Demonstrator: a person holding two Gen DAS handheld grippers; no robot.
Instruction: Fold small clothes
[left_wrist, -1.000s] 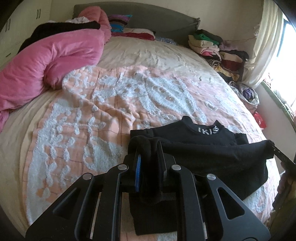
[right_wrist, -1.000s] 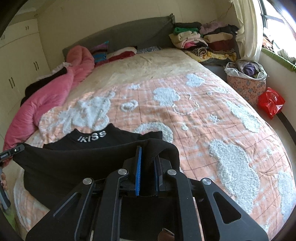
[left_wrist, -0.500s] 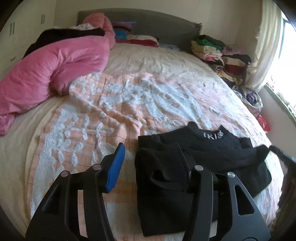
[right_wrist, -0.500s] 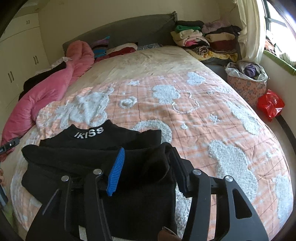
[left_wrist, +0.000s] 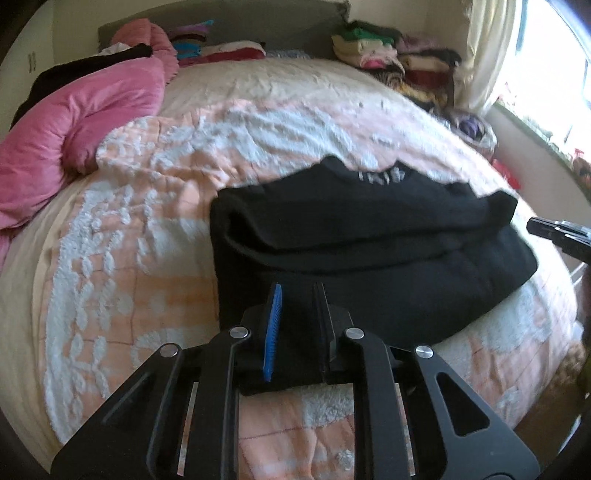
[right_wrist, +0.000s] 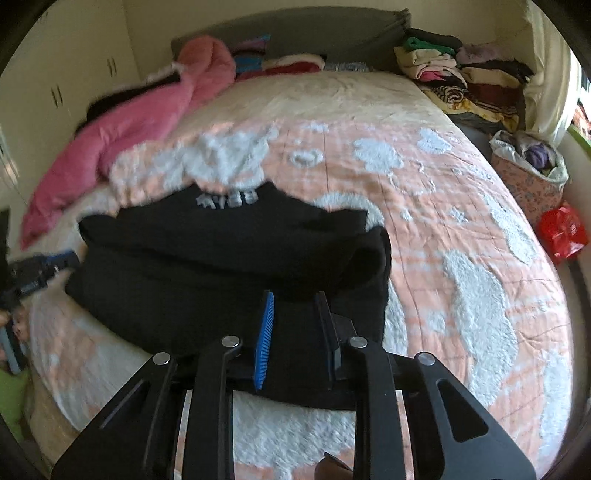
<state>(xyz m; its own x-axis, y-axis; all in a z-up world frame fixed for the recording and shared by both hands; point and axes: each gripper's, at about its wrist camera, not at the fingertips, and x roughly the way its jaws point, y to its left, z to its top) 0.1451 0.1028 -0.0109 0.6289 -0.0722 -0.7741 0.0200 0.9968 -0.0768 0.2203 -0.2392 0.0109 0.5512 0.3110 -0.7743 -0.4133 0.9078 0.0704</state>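
A black sweater (left_wrist: 369, 251) with white collar lettering lies on the peach and white bedspread, folded with a roll across its middle; it also shows in the right wrist view (right_wrist: 221, 258). My left gripper (left_wrist: 297, 295) is over the sweater's near left hem, jaws narrowly apart with black cloth between them. My right gripper (right_wrist: 293, 302) is over the near right hem, jaws likewise narrowly apart over cloth. Whether either grips the cloth I cannot tell. The right gripper's tip (left_wrist: 554, 236) shows at the left view's right edge.
A pink duvet (left_wrist: 74, 110) lies along the bed's left side. Folded clothes (right_wrist: 461, 77) are stacked at the far right corner. A floral basket (right_wrist: 528, 173) and red bag (right_wrist: 561, 232) stand beside the bed on the right. A grey headboard (right_wrist: 332, 29) is at the back.
Both grippers let go of the folded sweater edge, opened wide, then drew back to the near hem and narrowed their jaws over it. The sweater now lies folded on the bed.
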